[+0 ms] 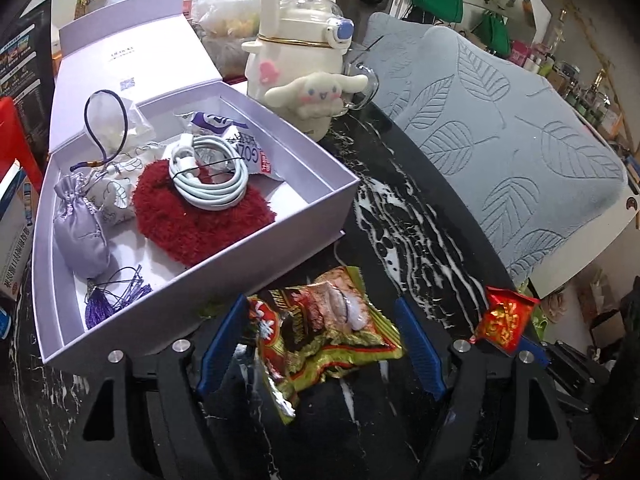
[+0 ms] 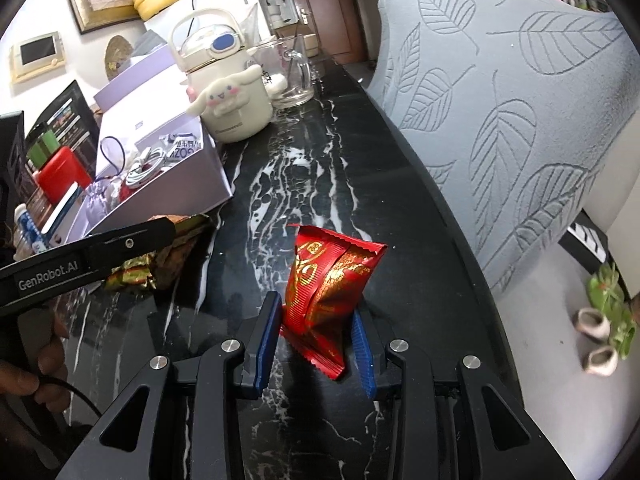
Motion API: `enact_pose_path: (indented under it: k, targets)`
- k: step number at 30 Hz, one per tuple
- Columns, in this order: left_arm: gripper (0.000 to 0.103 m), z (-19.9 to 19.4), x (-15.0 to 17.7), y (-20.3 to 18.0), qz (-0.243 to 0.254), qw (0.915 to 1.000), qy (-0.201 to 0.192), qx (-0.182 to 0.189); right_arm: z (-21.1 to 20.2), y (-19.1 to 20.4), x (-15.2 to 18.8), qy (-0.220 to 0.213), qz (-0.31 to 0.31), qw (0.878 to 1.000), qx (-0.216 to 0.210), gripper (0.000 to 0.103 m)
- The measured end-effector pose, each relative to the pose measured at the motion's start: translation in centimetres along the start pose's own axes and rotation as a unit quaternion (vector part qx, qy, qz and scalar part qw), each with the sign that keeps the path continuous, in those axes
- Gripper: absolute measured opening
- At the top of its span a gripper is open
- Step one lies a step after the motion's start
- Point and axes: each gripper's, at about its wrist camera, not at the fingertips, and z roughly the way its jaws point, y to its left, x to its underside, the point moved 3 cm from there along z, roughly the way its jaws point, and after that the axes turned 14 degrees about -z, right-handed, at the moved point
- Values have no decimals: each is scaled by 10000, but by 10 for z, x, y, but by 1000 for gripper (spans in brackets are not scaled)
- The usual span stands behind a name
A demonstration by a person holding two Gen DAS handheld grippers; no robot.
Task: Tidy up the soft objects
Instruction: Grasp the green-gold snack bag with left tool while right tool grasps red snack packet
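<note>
On the black marble table, a green and gold snack packet lies between the blue pads of my left gripper, which is open around it. My right gripper is shut on a red and gold packet, held upright just above the table. That red packet also shows at the right of the left wrist view. An open lavender box at the left holds a red fluffy piece, a coiled white cable, a purple pouch and a tassel.
A cream kettle with a plush dog and a glass mug stand behind the box. A grey leaf-patterned cushion runs along the table's right edge. The left gripper's body and a hand reach in from the left.
</note>
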Motion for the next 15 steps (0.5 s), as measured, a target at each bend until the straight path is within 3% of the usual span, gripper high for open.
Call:
enact_pose_path:
  k: [4, 9, 12, 15]
  targets:
    - [89, 2, 1, 3, 18, 9999, 3, -118, 0, -1, 1, -5, 5, 10000, -31, 34]
    - [90, 7, 4, 1, 175, 9991, -3, -397, -1, -2, 2, -11, 24, 10000, -35, 34]
    - [102, 8, 4, 0, 261, 9986, -21, -452, -2, -2, 2, -13, 17, 10000, -23, 34]
    - [102, 16, 4, 3, 317, 9975, 73, -632, -2, -1, 3, -15, 11, 10000, -10, 34]
